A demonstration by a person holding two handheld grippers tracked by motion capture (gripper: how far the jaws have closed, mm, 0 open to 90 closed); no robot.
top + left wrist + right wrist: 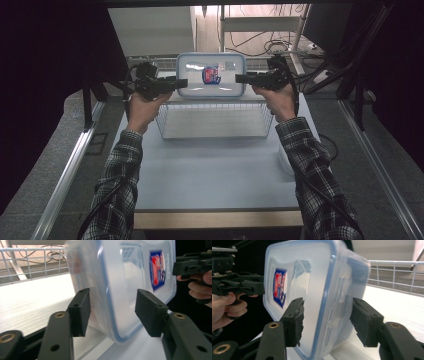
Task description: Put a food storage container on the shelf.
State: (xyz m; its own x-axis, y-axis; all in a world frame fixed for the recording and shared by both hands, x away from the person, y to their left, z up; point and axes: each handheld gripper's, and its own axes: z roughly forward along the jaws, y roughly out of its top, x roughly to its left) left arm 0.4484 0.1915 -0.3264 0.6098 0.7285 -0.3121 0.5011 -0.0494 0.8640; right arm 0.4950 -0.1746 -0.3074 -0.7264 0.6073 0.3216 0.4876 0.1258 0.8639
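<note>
red and blue label (211, 75) on clear container lid (190, 65), lettering too blurred to read.

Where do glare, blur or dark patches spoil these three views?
High view: both side margins are near black, and glare streaks the box lid. Left gripper view: the table is blown out white, and the box's near edge is blurred. Right gripper view: soft focus on the box wall, dark background at left.
</note>
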